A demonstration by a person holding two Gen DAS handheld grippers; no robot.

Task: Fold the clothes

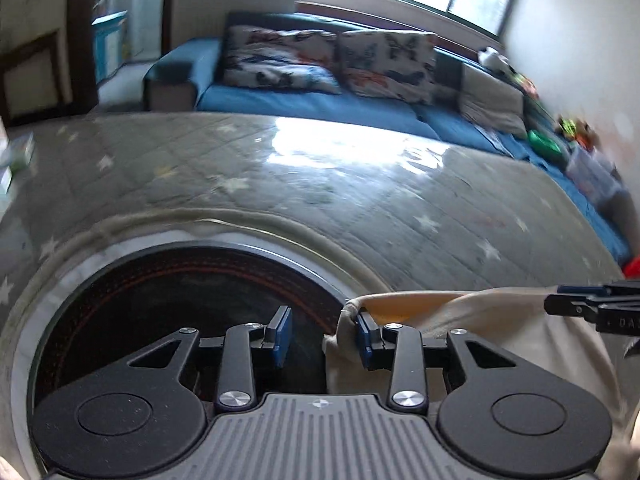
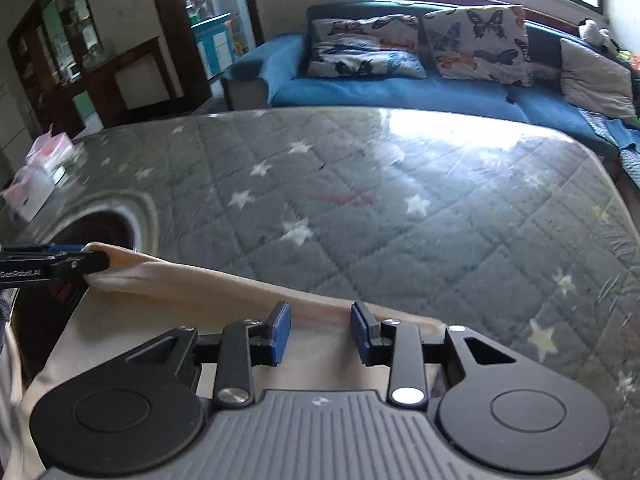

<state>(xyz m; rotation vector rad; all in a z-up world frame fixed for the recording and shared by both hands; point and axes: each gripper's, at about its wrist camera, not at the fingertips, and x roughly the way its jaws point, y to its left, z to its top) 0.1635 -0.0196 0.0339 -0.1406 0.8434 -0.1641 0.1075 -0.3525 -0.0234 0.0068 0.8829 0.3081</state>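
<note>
A cream cloth (image 1: pixel 480 320) lies on the grey quilted table cover with white stars (image 1: pixel 280 184). My left gripper (image 1: pixel 324 332) is open: its blue pads stand apart with a gap between them. The cloth's corner drapes against the right finger only. In the right wrist view my right gripper (image 2: pixel 320 332) is open above the folded edge of the cloth (image 2: pixel 200 292), which passes under the gap without being pinched. The left gripper (image 2: pixel 60 262) shows at the left edge by the cloth's corner. The right gripper (image 1: pixel 592 308) pokes in at the right edge of the left wrist view.
A round dark opening (image 1: pixel 180 300) with a raised rim sits in the table cover under the left gripper. Small boxes (image 2: pixel 36 184) stand at the table's far left. A blue sofa (image 2: pixel 400 88) with butterfly pillows (image 2: pixel 476 40) runs behind the table, and a dark wooden cabinet (image 2: pixel 80 60) stands at the back left.
</note>
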